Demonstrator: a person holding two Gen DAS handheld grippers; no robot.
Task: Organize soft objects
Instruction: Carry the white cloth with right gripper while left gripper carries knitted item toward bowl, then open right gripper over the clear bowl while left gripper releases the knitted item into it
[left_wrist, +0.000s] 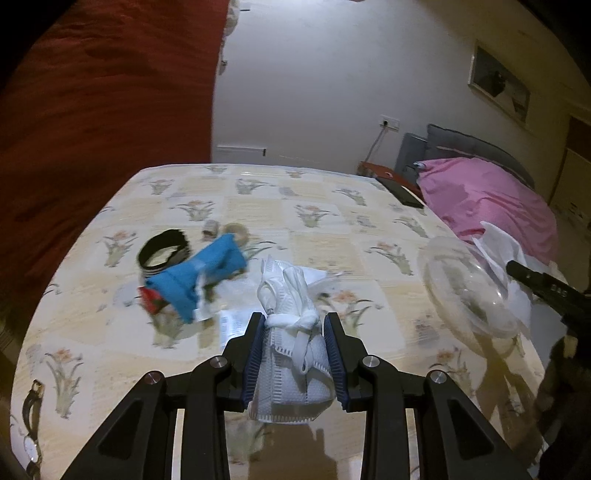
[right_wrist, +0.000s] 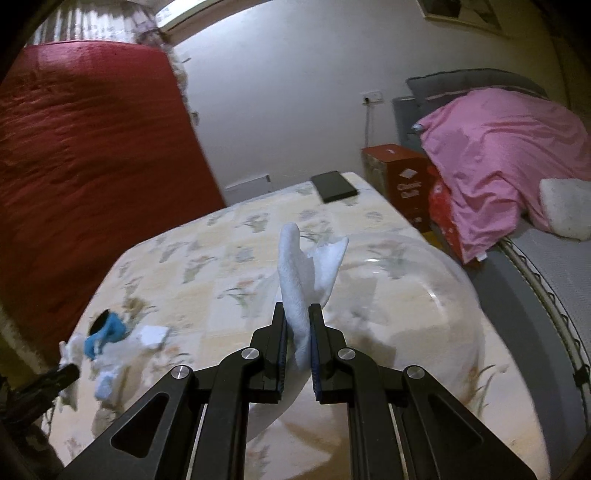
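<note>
- Two tools are loaded: the left tool (left_wrist: 295, 332) is clamped on a white knotted cloth bundle (left_wrist: 291, 332), and the right tool (right_wrist: 297, 325) pinches a white folded cloth (right_wrist: 295, 280) that stands up out of its jaws.
- The clear plastic bowl (left_wrist: 461, 291) sits on the floral tabletop (left_wrist: 258, 206), off to the right of the left tool and directly beneath and ahead of the right tool, so the right hand is clearly the nearer one to it.
- The folded cloth's long axis runs along the right tool's fingers, pointing forward over the bowl; judging by this, a short lowering would land it inside.
- The bundle's long axis likewise lies along the left tool, lifted clear of the tabletop.
- Left of it, a blue cloth (left_wrist: 199, 277) and a black striped band (left_wrist: 164, 251) lie together on the tabletop, untouched.
</note>
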